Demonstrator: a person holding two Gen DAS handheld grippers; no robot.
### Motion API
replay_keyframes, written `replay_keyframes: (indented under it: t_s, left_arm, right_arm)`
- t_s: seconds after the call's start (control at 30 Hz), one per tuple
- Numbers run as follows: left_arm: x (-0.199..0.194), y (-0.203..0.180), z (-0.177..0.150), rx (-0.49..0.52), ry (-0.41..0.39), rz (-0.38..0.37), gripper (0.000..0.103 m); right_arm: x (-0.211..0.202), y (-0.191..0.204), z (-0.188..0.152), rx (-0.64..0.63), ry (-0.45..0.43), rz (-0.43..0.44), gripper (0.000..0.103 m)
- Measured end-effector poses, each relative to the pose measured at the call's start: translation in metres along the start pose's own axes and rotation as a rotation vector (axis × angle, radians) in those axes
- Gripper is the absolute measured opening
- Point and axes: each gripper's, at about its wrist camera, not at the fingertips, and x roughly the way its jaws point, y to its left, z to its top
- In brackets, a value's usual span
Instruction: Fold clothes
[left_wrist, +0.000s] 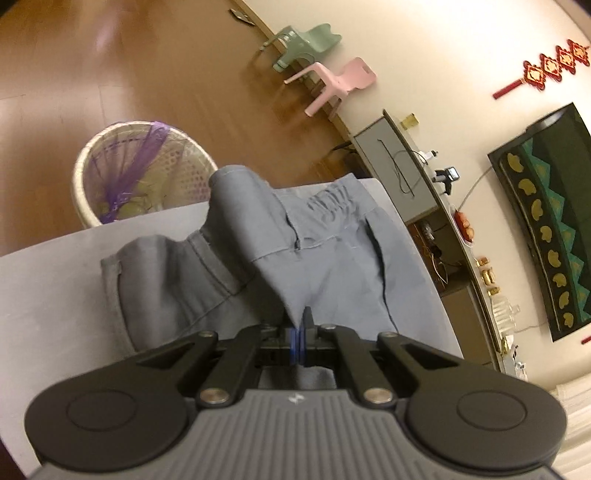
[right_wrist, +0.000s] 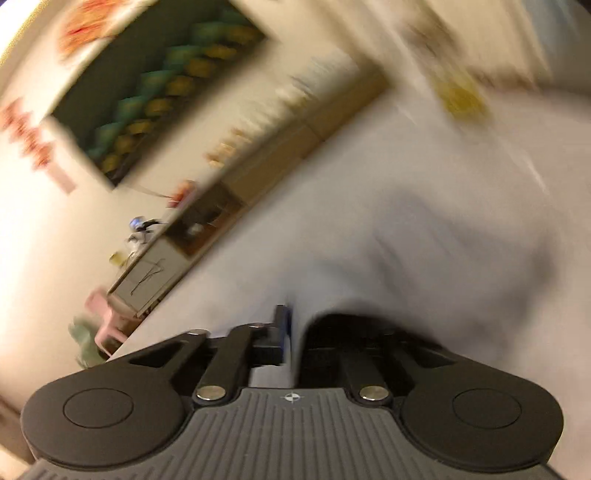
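The left gripper (left_wrist: 298, 334) is clamped on a point of the grey-blue shorts (left_wrist: 325, 251), which spread ahead of it across the grey surface (left_wrist: 55, 295), one leg raised and bunched just beyond the jaws. The step looks like a fold in mid-carry. The right gripper (right_wrist: 295, 332) view is smeared; pale cloth (right_wrist: 424, 258) drapes over its right finger, and I cannot tell whether it grips. Next, the held corner needs laying over the waistband (left_wrist: 332, 203) side.
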Motion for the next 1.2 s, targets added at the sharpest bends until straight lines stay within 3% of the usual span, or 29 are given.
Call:
replay_keyframes:
  t_s: [0.03,0.17,0.2,0.23,0.27,0.33,0.43,0.5,0.6,0.67,0.73,0.9,1.07,1.2]
  left_arm:
    - [-0.001,0.002,0.000,-0.001,-0.002,0.007,0.001]
    - [-0.001,0.007,-0.001,-0.008,-0.005,0.034,0.001]
    - [-0.002,0.008,-0.001,-0.010,-0.008,0.036,0.001]
    - [-0.004,0.008,-0.001,-0.015,-0.016,0.034,0.001]
    - [-0.006,0.009,-0.002,-0.020,-0.024,0.033,0.002]
    - [-0.010,0.011,-0.003,-0.031,-0.040,0.029,0.002]
    - [-0.019,0.022,-0.002,-0.081,-0.072,0.034,0.002]
    - [-0.021,0.025,0.002,-0.092,-0.092,0.047,0.002]
    - [-0.022,0.022,0.002,-0.070,-0.099,0.060,0.001]
    - [-0.022,0.019,0.002,-0.053,-0.100,0.066,0.001]
    - [-0.023,0.019,0.000,-0.056,-0.101,0.068,0.002]
    - [-0.024,0.022,0.000,-0.070,-0.109,0.053,0.002]
    - [-0.035,0.032,0.005,-0.122,-0.150,0.030,0.002]
    - [-0.026,0.043,0.005,-0.169,-0.104,0.121,0.002]
  right_arm:
    - [-0.001,-0.012,0.001,0.051,-0.007,0.011,0.048]
    - [0.004,-0.036,0.018,0.167,-0.030,0.038,0.046]
    - [0.007,-0.041,0.024,0.175,-0.022,0.033,0.034]
    - [0.009,-0.041,0.032,0.157,-0.014,0.018,0.012]
    - [0.003,-0.025,0.043,0.079,-0.048,0.024,0.005]
    - [-0.014,0.011,0.064,-0.097,-0.130,0.041,0.004]
    - [-0.070,0.054,0.067,-0.297,-0.273,0.186,0.004]
    - [-0.077,0.048,0.063,-0.278,-0.229,0.193,0.005]
    - [-0.044,0.005,0.043,-0.164,-0.041,0.046,0.005]
    - [-0.024,-0.028,0.025,-0.079,0.036,-0.033,0.005]
    - [-0.017,-0.043,0.013,-0.030,0.056,-0.042,0.005]
    - [-0.002,-0.046,0.019,0.013,0.054,-0.018,0.006]
    - [-0.003,-0.054,0.026,-0.070,0.056,-0.140,0.000]
    - [-0.016,-0.069,0.023,-0.048,0.089,-0.147,0.000]
